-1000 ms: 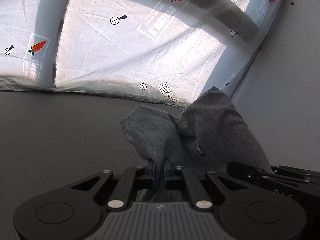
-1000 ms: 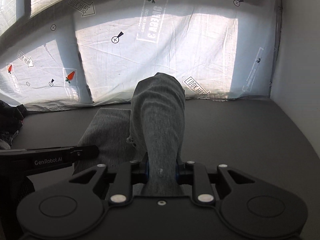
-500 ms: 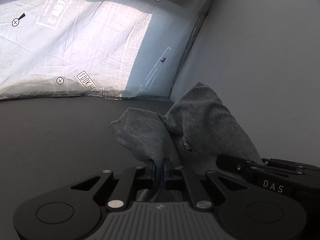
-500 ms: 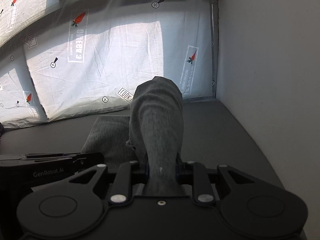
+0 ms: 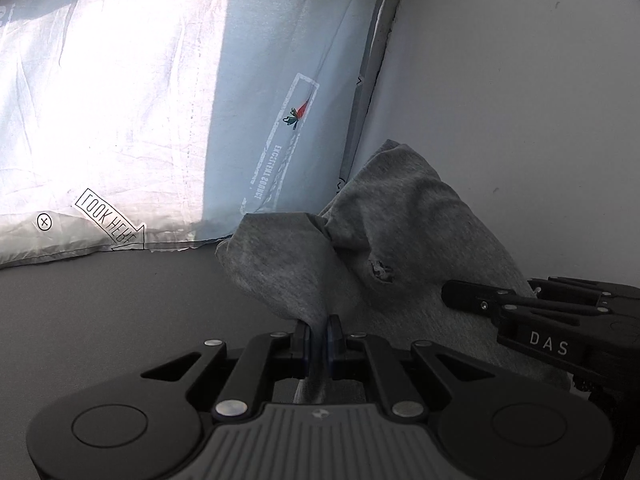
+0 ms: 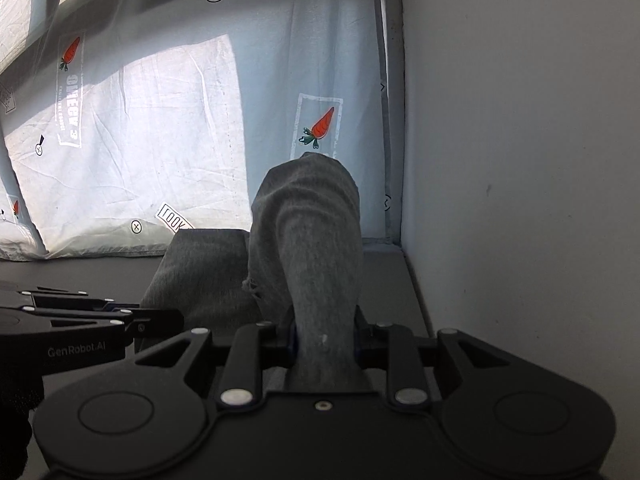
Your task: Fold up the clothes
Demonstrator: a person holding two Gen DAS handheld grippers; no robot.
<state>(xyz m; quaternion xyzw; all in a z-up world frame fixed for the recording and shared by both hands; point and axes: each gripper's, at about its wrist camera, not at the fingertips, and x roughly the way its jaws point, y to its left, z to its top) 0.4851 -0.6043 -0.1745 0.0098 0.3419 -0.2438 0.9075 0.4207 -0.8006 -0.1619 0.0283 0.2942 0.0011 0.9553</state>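
A grey knit garment (image 5: 400, 248) is held up between both grippers above a dark grey table (image 5: 120, 312). My left gripper (image 5: 319, 340) is shut on a thin fold of the garment. My right gripper (image 6: 324, 340) is shut on a thick bunch of the same garment (image 6: 316, 240), which rises in a hump in front of it. The right gripper's body (image 5: 552, 332) shows at the right of the left wrist view, and the left gripper's body (image 6: 80, 332) shows at the left of the right wrist view. The garment's lower part is hidden behind the grippers.
A white printed curtain (image 5: 120, 100) with carrot pictures (image 6: 320, 128) hangs along the table's far edge. A plain grey wall (image 6: 520, 160) stands close on the right, meeting the curtain at a corner (image 5: 368, 80).
Both grippers have swung to the right with the garment still held. The wall and corner now fill more of each view, and the curtain has slid left.
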